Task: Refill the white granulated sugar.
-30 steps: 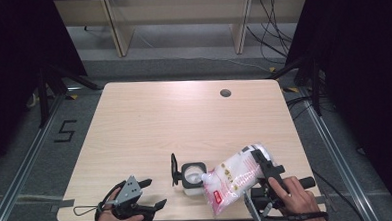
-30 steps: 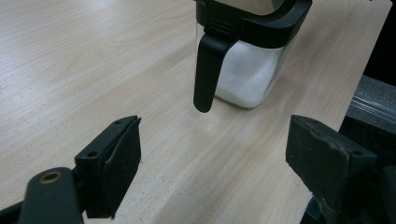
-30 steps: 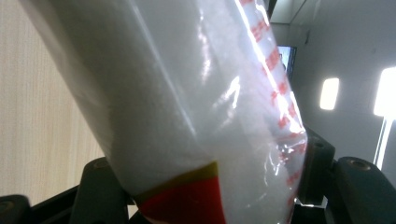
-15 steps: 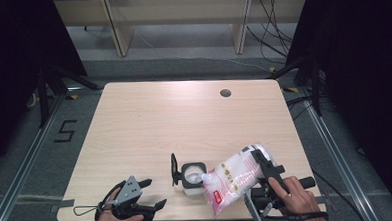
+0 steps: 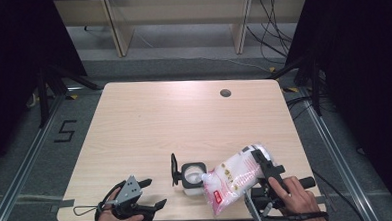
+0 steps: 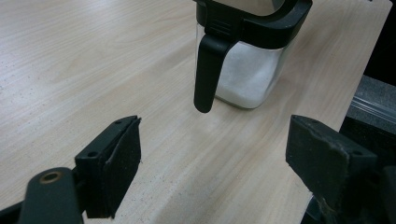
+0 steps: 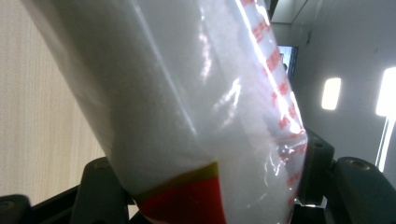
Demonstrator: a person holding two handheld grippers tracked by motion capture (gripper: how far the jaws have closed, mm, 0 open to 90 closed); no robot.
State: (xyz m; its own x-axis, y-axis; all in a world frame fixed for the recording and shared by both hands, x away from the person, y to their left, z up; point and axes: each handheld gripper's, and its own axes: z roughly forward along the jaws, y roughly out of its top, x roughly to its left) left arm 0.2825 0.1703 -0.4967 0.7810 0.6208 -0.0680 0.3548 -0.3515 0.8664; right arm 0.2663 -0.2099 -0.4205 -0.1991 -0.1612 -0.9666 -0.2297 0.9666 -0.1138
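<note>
Bag [image 5: 234, 178] pinched in right gripper [image 5: 260, 163], tilted over jar [image 5: 193, 176].

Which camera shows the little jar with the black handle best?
The left gripper view: the jar is close, showing its black handle and white powder inside. The high view shows the jar small, from above, beside the tilted bag.

right gripper [image 5: 260, 160] tilts white bag [image 5: 234, 176] over open jar [image 5: 193, 175].

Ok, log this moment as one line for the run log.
right gripper: shut on bag of white powder, tilted over jar | jar lid: open | left gripper: open, empty, beside jar
</note>
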